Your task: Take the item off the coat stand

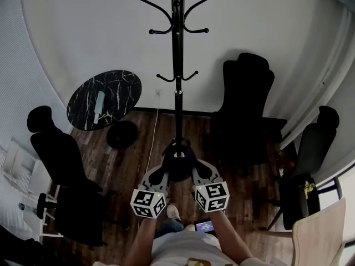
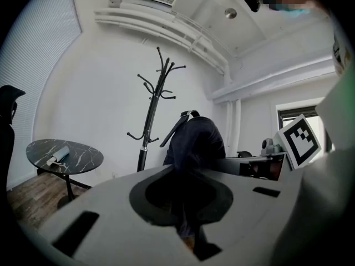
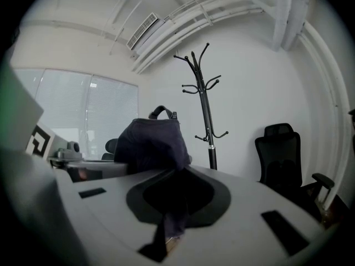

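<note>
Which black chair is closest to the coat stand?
The tall-backed chair, just right of the coat stand. The left chair and right chair stand farther away.

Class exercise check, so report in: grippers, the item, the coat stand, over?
Jaws of left gripper and right gripper shut on dark bag fabric. Bag clear of coat stand, hooks bare. Nothing in the way.

Left grey two-jaw gripper (image 1: pixel 162 169), marker cube at rear: jaws pinched tight on dark navy fabric bag (image 2: pixel 194 143). Right grey two-jaw gripper (image 1: pixel 198 168): likewise clamped on same bag. Both side by side, low before torso, tips converging. Bare forearms (image 1: pixel 228 240) extended forward.
</note>
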A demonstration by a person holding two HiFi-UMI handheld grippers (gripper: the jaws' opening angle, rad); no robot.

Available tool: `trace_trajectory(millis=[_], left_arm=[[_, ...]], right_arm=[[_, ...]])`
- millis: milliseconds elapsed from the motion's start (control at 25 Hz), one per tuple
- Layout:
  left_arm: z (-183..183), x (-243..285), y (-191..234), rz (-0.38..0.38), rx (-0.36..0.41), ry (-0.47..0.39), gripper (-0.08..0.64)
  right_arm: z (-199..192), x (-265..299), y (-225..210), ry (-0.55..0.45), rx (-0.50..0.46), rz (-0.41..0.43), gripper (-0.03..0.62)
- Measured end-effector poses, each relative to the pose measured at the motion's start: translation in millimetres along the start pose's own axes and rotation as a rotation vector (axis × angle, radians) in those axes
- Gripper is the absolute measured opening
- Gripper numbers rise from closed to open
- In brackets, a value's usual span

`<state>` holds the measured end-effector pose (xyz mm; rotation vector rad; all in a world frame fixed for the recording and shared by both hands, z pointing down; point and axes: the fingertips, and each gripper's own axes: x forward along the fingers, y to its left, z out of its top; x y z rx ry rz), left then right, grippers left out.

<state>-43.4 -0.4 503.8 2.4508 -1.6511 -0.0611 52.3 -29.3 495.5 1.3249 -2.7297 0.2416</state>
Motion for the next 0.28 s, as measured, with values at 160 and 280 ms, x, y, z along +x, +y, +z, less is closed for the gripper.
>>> trace_trajectory(millis=[160, 280], left_arm=[[-1.9, 3.6, 2.5, 0.001, -0.003, 0.005, 0.029], [-3.4, 7.1, 3.2, 0.001, -0.001, 0.011, 0.029]], right_arm=[[-2.6, 3.3, -1.9, 0.005, 0.003, 0.001, 0.026], [-4.0, 5.4, -4.8, 0.008, 0.005, 0.001, 0.026]])
